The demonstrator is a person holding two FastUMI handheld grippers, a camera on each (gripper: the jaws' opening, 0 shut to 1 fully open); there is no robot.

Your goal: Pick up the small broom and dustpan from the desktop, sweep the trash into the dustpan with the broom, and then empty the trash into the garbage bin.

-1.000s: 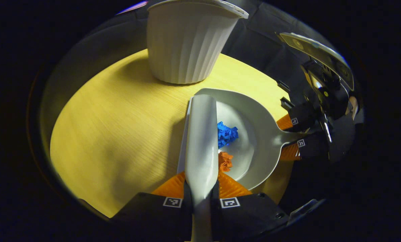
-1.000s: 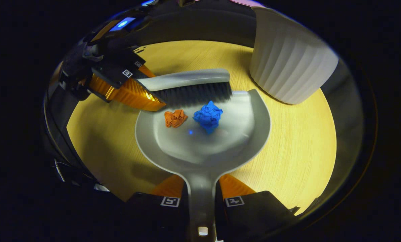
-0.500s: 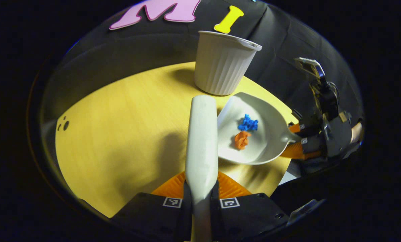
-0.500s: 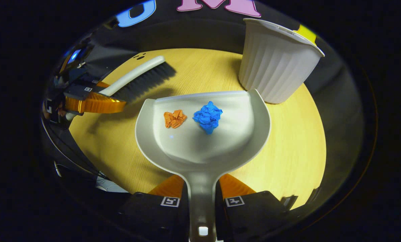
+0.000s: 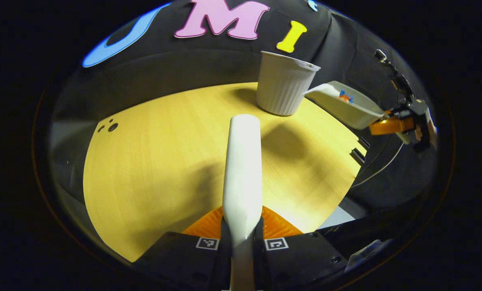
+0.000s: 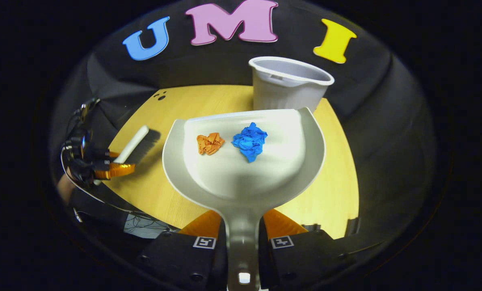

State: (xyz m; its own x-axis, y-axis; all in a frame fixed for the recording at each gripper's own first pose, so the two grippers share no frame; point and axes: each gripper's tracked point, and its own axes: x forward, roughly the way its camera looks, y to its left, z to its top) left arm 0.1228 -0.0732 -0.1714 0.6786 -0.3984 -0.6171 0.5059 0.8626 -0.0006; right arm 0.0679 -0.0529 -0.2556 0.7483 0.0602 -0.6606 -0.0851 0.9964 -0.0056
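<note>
1. Right tongs (image 6: 243, 242) pinch the dustpan (image 6: 245, 182) by its handle; pan lifted off the worktop (image 6: 337, 194), held roughly level.
2. Trash is in the pan: orange paper wad (image 6: 210, 143) and blue paper wad (image 6: 249, 141), sitting mid-pan, apart from each other, near the open front lip.
3. Garbage bin (image 6: 287, 87) stands upright on the worktop just beyond the pan's front lip; mouth open, looks empty from here.
4. Left tongs (image 5: 242, 242) pinch the small broom (image 5: 242, 169) by its handle; broom held over the worktop, well apart from pan and bin.
5. Step in hand, as I judge it: carry pan to bin and tip.
6. Do it well: keep pan level until the lip is over the bin mouth, wads sit close to the lip and could roll off early.
7. Then tilt handle up slowly, lip inside the rim, so both wads drop in, not beside.
8. Avoid knocking the bin, it looks light.
9. Keep broom off to the side, out of the tipping path.
</note>
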